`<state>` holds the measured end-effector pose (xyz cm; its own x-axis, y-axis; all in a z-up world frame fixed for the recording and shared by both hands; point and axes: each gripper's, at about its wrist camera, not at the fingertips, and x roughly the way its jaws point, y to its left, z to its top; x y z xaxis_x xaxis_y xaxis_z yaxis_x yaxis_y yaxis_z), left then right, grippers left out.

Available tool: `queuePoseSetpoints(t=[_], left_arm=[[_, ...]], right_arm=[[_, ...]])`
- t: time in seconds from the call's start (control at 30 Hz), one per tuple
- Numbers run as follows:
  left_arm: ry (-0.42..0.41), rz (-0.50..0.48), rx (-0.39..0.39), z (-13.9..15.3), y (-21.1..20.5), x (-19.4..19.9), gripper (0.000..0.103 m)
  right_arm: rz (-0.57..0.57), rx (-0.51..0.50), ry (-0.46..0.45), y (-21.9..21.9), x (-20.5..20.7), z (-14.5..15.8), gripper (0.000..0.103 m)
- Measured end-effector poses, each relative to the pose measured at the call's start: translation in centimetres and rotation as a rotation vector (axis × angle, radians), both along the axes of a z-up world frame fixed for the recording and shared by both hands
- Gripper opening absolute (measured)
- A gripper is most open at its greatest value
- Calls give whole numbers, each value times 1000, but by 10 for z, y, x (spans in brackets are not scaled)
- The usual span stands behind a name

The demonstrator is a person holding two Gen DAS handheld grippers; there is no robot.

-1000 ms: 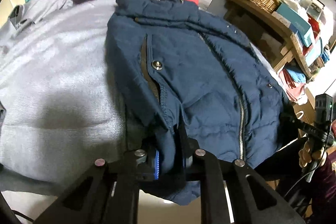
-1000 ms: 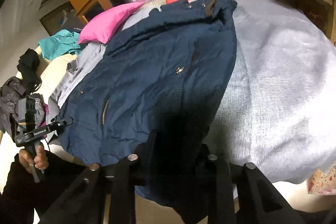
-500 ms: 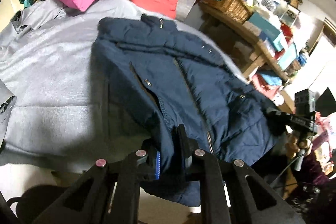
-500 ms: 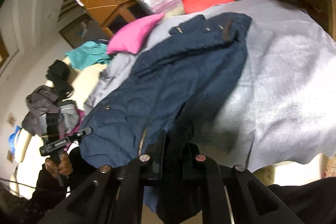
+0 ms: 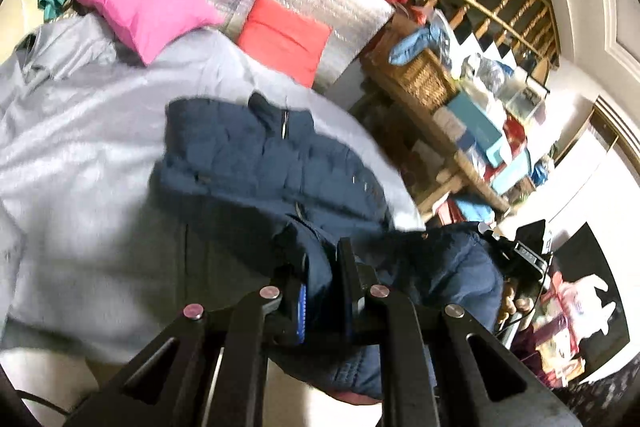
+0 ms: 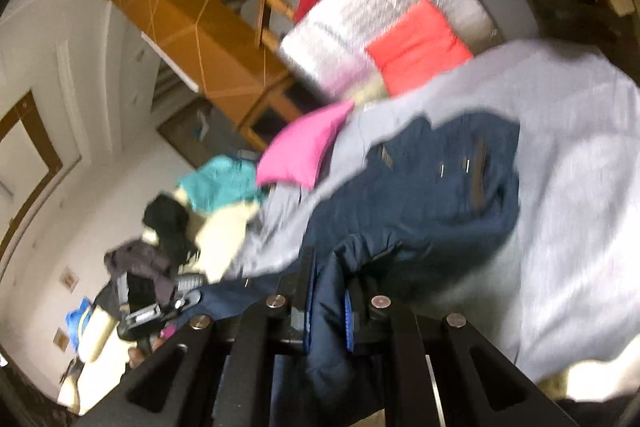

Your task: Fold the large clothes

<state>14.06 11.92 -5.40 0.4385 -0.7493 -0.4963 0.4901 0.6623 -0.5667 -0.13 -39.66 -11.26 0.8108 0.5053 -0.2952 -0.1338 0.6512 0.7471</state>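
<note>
Left tongs (image 5: 322, 263) and right tongs (image 6: 326, 275) each clamp the quilted navy jacket's (image 5: 260, 163) hem; grey knit blanket (image 5: 80, 155) beneath.

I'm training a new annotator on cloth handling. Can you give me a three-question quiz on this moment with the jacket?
1. True or false: the left gripper is shut on the navy jacket.
2. What colour is the pillow lying at the far edge of the grey blanket?
3. What is clamped in the right gripper? A) grey blanket B) the jacket's hem C) nothing

Key: 1 true; 2 pink; 3 B
</note>
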Motion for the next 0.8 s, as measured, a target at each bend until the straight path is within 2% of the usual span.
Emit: queuePoseSetpoints(t=[0.2,0.33,0.43,0.53,0.7,0.8], left_arm=[[-6,61,-45,17,-13,63,14],[1,152,-57,10,-27,107,14],[8,239,-69,-5,-33,140,14],[60,284,-102,-28,-37,172,14],[85,346,-65,-53,-59,217,14],[84,359,-68,-61,-68,239,14]], right_arm=[[-126,72,-45,-32,72,11,12],[-200,76,-47,-38,116,5,12],[-257,115,-31,-47,149,-12,12],[-307,144,-4,-59,184,-35,12],[-331,128,68,-65,233,-68,12],[-340,133,110,-72,259,-83,12]])
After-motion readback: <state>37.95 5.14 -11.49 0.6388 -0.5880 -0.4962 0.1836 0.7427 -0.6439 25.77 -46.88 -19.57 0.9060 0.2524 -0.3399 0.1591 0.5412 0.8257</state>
